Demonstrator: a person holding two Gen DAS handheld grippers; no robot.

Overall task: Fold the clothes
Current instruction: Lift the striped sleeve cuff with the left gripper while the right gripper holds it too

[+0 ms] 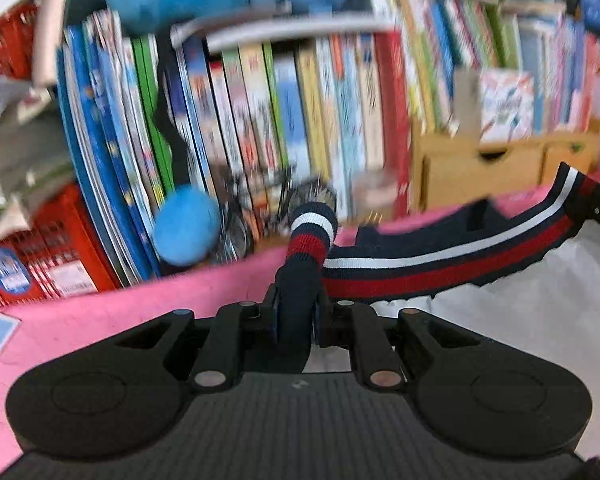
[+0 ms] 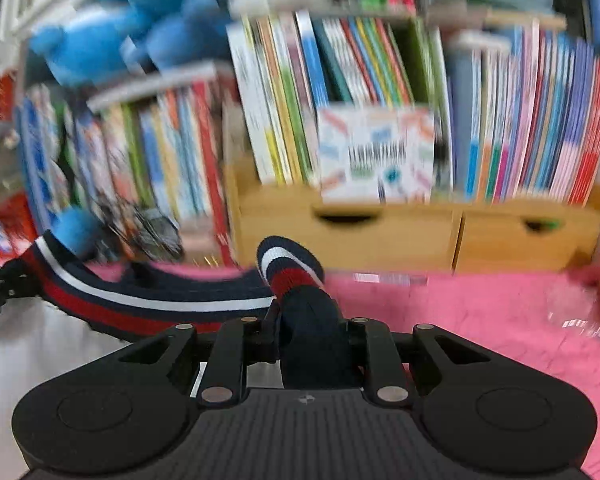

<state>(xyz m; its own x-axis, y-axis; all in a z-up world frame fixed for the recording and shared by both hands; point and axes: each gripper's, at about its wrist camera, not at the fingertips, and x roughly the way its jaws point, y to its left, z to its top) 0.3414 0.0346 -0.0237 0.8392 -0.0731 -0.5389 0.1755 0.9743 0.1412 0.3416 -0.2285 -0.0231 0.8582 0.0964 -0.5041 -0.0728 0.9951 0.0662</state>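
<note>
Two grippers, left (image 1: 298,316) and right (image 2: 312,332), jaws clamped on ribbed, striped knit hem (image 1: 440,258) above pink cloth (image 2: 480,320).

Ribbed knit navy garment hem with red and white stripes (image 1: 440,260), matt and coarse; matt black plastic left gripper (image 1: 296,312) with dull metal pins. Pink cloth table cover (image 2: 480,312), lightly textured; smooth pale wooden drawer box (image 2: 400,236); fuzzy blue plush toy (image 1: 188,224); glossy paper book spines (image 1: 260,112).

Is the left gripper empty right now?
No, the left gripper is shut on the navy garment's striped hem, which bunches up between its fingers.
</note>
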